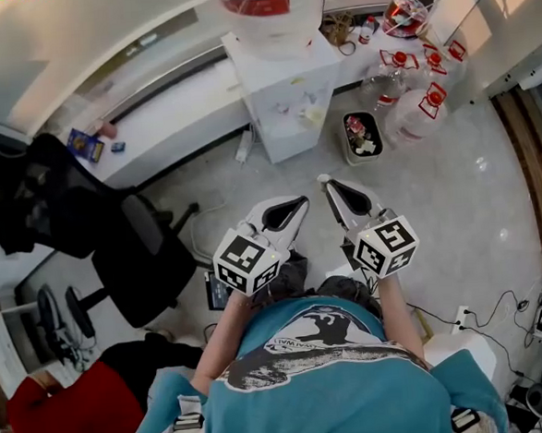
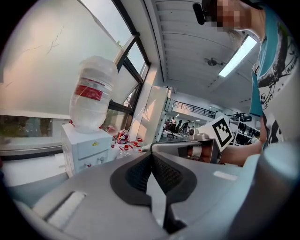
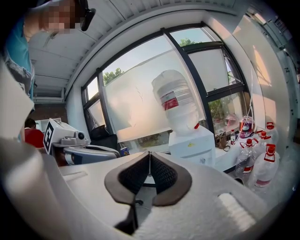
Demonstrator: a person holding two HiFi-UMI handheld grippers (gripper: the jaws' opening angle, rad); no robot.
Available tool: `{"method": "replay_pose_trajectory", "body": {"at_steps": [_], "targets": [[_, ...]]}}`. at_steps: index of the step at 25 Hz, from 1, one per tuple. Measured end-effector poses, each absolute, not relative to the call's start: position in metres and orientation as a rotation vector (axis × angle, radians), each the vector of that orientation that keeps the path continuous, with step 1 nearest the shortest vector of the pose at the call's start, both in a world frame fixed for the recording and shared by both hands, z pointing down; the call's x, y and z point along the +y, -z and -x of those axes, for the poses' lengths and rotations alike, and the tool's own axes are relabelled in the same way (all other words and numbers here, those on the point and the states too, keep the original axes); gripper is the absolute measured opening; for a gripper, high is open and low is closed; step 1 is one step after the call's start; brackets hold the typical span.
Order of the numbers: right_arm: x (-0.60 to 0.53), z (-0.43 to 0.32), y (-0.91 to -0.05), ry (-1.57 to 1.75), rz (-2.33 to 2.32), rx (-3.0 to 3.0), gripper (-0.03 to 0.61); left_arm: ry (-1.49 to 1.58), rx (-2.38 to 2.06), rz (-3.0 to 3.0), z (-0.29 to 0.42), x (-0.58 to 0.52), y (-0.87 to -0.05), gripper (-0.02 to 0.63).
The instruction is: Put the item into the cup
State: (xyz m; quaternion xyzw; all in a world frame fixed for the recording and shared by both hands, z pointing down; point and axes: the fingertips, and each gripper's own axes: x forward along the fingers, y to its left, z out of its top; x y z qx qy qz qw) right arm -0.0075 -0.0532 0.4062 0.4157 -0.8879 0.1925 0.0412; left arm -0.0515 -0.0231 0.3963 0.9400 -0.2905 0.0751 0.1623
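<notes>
Head view, looking steeply down. The person stands on a pale floor [image 1: 473, 197] and holds the left gripper [image 1: 298, 204] and the right gripper [image 1: 326, 183] close together at chest height, tips pointing forward and well above the ground. Both gripper views show the dark pads pressed tip to tip with nothing between them, so each gripper is clenched and empty (left gripper [image 2: 151, 157]; right gripper [image 3: 149, 154]).

Ahead stands a white water dispenser [image 1: 285, 90] carrying an inverted bottle [image 1: 265, 0]. A small bin [image 1: 363, 138] and a cluster of red-capped jugs [image 1: 420, 99] lie to its right. A long white desk [image 1: 166, 112] runs under the window, and a black office chair [image 1: 130, 253] sits at the left. Loose cables [image 1: 504, 310] trail across the floor at the lower right.

Neither the item nor the cup appears in any view. The task is judged not yet under way.

Hazards from this pose:
- With no target in sight, a wrong object (a jug or the bin contents) could be taken for the item.
- A clenched gripper brought to the item would push it away, so the jaws must part first.
- Walking while looking down past the grippers invites a snag on the cables, the jugs or the chair base.
- The two grippers are held near enough to knock together.
</notes>
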Motion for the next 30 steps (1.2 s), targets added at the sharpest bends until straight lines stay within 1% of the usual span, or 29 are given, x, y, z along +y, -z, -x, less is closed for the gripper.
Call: {"method": "replay_pose_trajectory", "body": {"at_steps": [9,17,30], "targets": [[-0.056,0.021,-0.413,-0.620,-1.270,-2.679,0.006,-0.217,-0.796,-2.665,0.061,-0.035,-0.403,0.011],[-0.072,0.006,-0.431,-0.668,-1.268,-2.642,0.006,-0.245,-0.812,-2.625,0.058,-0.045,-0.418,0.011],[-0.156,-0.034,-0.460,-0.721,-1.149,-2.649,0.005,-0.232,-0.905,-2.563,0.016,-0.116,-0.430,0.011]]}}
